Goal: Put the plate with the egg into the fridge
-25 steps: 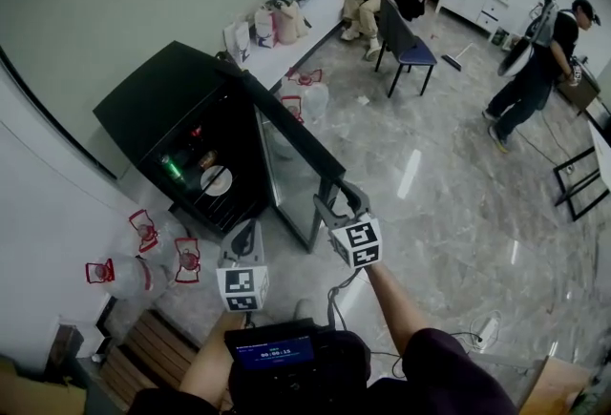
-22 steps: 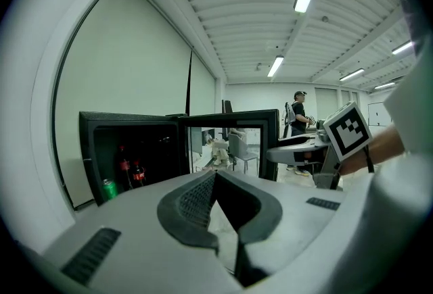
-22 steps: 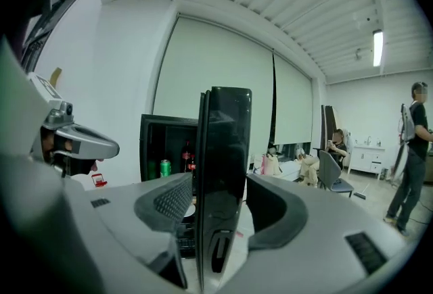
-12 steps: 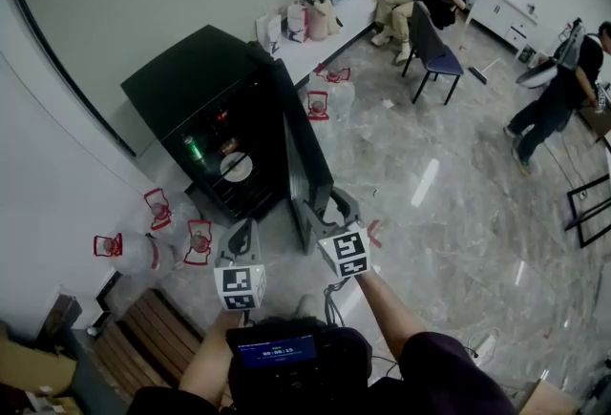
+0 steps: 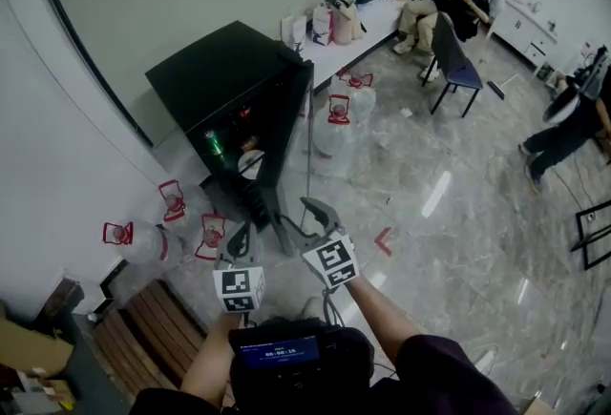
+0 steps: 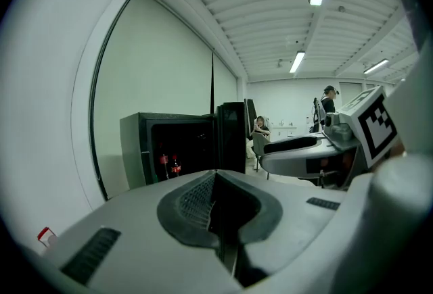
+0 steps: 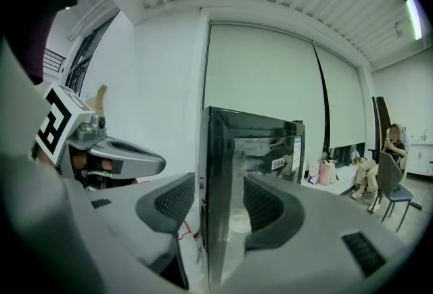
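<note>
The black fridge [image 5: 215, 84] stands against the wall with its door [image 5: 291, 132] partly swung in. Inside, on a shelf, I see the white plate [image 5: 251, 161]; the egg is too small to make out. Bottles [image 6: 169, 165] stand in the dark interior. My right gripper [image 5: 307, 209] is open, and its jaws straddle the door's free edge [image 7: 218, 171], one pad on each side with small gaps. My left gripper [image 5: 239, 237] hangs shut and empty in front of the fridge, left of the right one.
Water jugs with red handles lie left of the fridge [image 5: 143, 239] and stand behind the door [image 5: 332, 122]. A wooden pallet [image 5: 162, 337] is near my feet. A seated person [image 5: 458, 8], a blue chair [image 5: 456, 60] and bags [image 5: 325, 22] are at the back.
The fridge door has swung from wide open toward the fridge, with my right gripper following at its edge. The left gripper has stayed shut beside it.
</note>
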